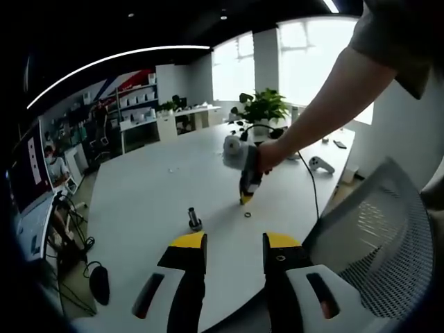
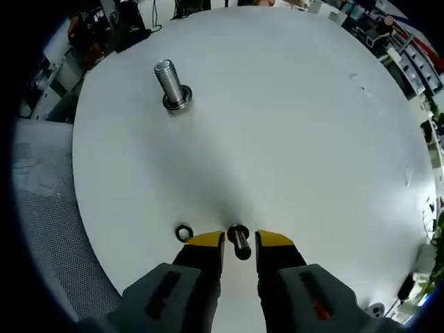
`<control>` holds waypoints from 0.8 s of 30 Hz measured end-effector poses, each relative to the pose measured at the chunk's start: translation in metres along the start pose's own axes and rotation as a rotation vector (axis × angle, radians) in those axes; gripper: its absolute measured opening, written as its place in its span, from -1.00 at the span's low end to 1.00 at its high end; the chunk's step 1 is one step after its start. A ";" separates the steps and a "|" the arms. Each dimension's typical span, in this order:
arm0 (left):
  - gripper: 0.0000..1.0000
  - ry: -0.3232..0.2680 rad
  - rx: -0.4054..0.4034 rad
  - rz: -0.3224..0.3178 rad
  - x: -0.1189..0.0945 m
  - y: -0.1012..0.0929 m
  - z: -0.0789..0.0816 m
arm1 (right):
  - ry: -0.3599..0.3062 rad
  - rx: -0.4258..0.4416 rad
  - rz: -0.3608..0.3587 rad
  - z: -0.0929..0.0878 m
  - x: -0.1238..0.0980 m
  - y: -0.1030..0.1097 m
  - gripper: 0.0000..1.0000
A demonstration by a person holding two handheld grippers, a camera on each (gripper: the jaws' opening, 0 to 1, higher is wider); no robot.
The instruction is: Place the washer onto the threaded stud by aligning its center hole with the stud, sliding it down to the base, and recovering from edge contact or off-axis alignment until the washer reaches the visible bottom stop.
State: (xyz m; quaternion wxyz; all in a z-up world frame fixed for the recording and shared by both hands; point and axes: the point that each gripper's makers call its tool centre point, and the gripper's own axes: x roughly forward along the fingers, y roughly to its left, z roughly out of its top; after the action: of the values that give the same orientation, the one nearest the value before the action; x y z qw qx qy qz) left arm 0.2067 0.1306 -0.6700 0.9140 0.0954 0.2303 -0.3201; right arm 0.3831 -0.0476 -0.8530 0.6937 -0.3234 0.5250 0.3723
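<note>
R gripper [image 2: 239, 241] sits low over the white table [image 2: 291, 125], jaws narrowed w/ a small gap, yellow tips either side of a short dark metal piece [image 2: 239, 241] that stands betw. them; can't tell if the tips actually pinch it or just flank it. Washer [image 2: 183, 232] lies flat on the table just beside the left jaw tip, apart from it, not on anything. Threaded stud [image 2: 171, 84] stands well away from the washer across the table, on its wider base, bare threads, leaning a bit in the fisheye.

L gripper [image 1: 234, 244] hangs off the table edge, jaws wide apart, nothing betw. them. In the left gripper view the stud [image 1: 193, 219] stands on the table [image 1: 159, 187] ahead of the left jaw; washer [image 1: 248, 215] lies near it, to the side, just below the R gripper [image 1: 245, 198], which a person's hand [image 1: 267, 157] holds nose-down at the tabletop. Mesh chair back [image 1: 378, 236] beside the table edge; potted plant [image 1: 262, 107] at the far side, past the washer.
</note>
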 end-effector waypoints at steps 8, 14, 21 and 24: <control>-0.40 -0.003 -0.003 -0.006 -0.001 -0.001 0.000 | -0.009 0.034 -0.024 -0.012 -0.019 0.006 -0.57; -0.40 -0.062 -0.051 -0.033 -0.005 -0.001 0.010 | -0.035 0.103 -0.037 -0.021 -0.036 0.018 -0.55; -0.40 -0.078 -0.021 -0.058 -0.005 -0.009 0.014 | -0.060 0.124 -0.065 -0.028 -0.054 0.021 -0.55; -0.40 -0.084 -0.024 -0.063 -0.006 -0.009 0.015 | -0.070 0.138 -0.067 -0.028 -0.057 0.023 -0.54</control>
State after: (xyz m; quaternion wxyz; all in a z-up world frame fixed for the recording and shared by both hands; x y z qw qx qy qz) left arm 0.2026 0.1218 -0.6544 0.9134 0.0634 0.1984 -0.3497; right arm 0.3395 -0.0696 -0.8059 0.7444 -0.2791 0.5134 0.3229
